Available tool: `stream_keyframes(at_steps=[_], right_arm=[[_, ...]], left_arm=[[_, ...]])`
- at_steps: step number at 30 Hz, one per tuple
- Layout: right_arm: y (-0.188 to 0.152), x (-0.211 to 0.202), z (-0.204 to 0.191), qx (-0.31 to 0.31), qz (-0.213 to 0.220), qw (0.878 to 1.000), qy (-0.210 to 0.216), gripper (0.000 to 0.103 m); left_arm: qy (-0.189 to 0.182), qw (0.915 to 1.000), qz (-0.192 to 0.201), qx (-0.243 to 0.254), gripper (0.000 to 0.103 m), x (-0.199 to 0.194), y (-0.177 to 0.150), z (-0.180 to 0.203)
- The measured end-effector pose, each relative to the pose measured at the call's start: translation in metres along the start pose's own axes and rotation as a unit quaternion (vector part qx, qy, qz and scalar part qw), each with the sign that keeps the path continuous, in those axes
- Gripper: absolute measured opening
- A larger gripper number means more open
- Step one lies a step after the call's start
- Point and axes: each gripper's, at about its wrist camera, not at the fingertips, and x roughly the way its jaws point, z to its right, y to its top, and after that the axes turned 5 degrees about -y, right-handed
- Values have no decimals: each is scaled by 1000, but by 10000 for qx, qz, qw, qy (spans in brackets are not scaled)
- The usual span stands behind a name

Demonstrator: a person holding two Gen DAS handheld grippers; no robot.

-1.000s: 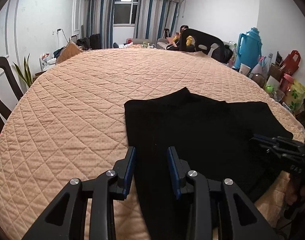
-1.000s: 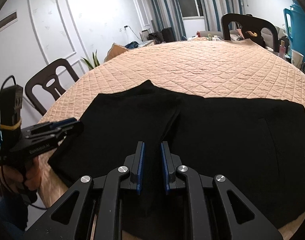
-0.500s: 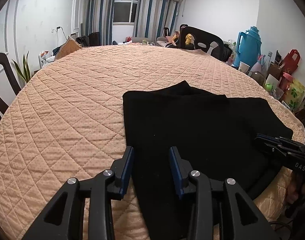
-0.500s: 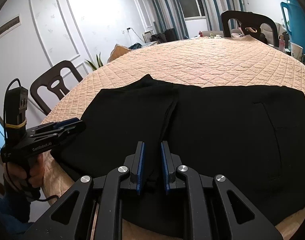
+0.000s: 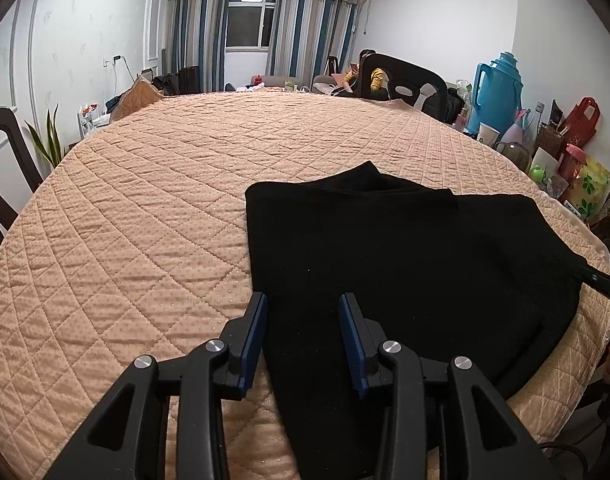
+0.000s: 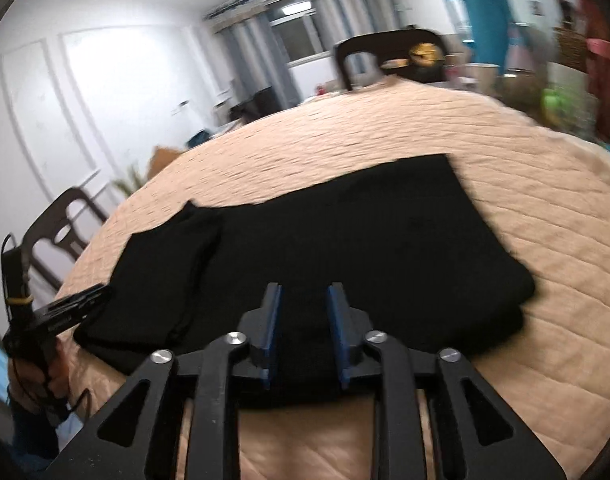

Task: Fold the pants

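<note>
Nearest the left wrist camera, the left gripper (image 5: 303, 336) is seen with black rigid arms, silver pivot pins and ribbed blue pads; its jaws stand well apart and nothing is held between them. They are positioned over the near left edge of the pants (image 5: 401, 264), though contact with the fabric cannot be confirmed. The right gripper (image 6: 303, 330) is of the same build; its jaws are parted, more narrowly, with nothing between them, and are placed above the near edge of the pants (image 6: 345, 240). That view is motion-blurred.

The pants are a matte black fabric, laid flat and folded into a broad, roughly rectangular shape with a small pointed peak at the far edge. They lie on the near right portion of the desk (image 5: 145, 208), which is round and covered by a peach quilted cloth stitched in a diamond pattern.

Beyond the desk, a dark chair (image 5: 401, 80), a blue thermos jug (image 5: 499, 92) and striped curtains (image 5: 301, 28) are visible
</note>
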Motion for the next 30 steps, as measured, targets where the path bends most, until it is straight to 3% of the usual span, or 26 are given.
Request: stream_keyframes(at_steps=[10, 13, 16, 19, 23, 30], right_arm=[[-19, -27, 55, 1301, -290, 9907, -261, 43], [-17, -19, 64, 1608, -189, 9867, -110, 44], [-11, -12, 68, 1876, -116, 9821, 76, 53], [-9, -10, 73, 2142, -12, 9767, 156, 54], [-11, -13, 70, 2260, 183, 9736, 263, 55], [10, 14, 61, 2040, 85, 9789, -1, 55]], left_arm=[[-4, 10000, 6, -8, 40, 0, 1, 1], [17, 10000, 2, 12, 41, 1, 1, 2], [19, 10000, 1, 14, 41, 1, 1, 2], [14, 10000, 4, 7, 41, 1, 1, 2], [13, 10000, 6, 12, 41, 1, 1, 4], [-12, 10000, -10, 27, 44, 3, 1, 6]])
